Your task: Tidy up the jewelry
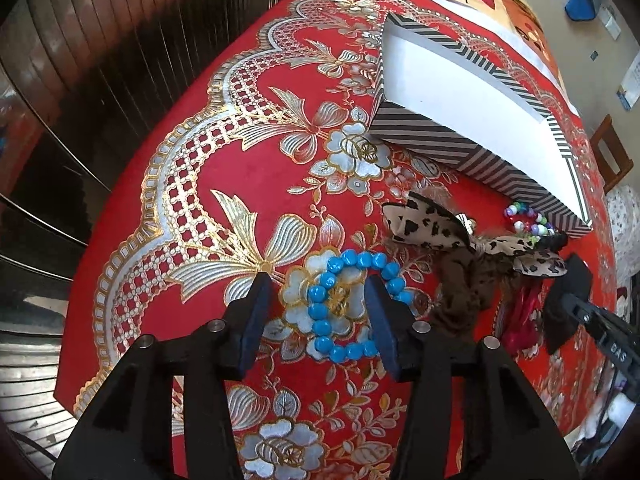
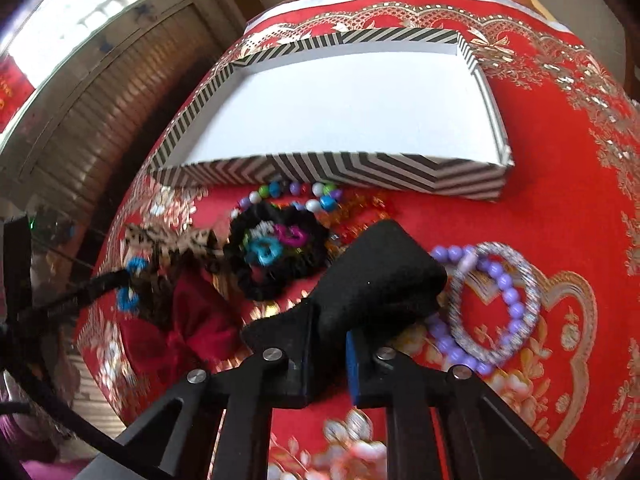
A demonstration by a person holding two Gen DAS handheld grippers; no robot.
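Observation:
A blue bead bracelet (image 1: 352, 304) lies on the red cloth between the open fingers of my left gripper (image 1: 320, 312), one finger inside its ring. A striped box (image 1: 460, 92) with a white bare floor stands beyond; it also shows in the right wrist view (image 2: 340, 168). My right gripper (image 2: 328, 356) is shut on a black cloth bow (image 2: 360, 284), also seen from the left (image 1: 568, 300). A leopard bow (image 1: 440, 228), a black scrunchie (image 2: 276, 256), a multicolour bead bracelet (image 2: 304, 196), a purple bead bracelet (image 2: 504, 292) and a silver bangle (image 2: 532, 308) lie before the box.
A red bow (image 2: 176, 332) lies at the left of the right wrist view. The red gold-patterned tablecloth (image 1: 200, 184) drops off at its left edge to a dark wooden floor (image 1: 80, 100). A wooden chair (image 1: 612, 156) stands at the far right.

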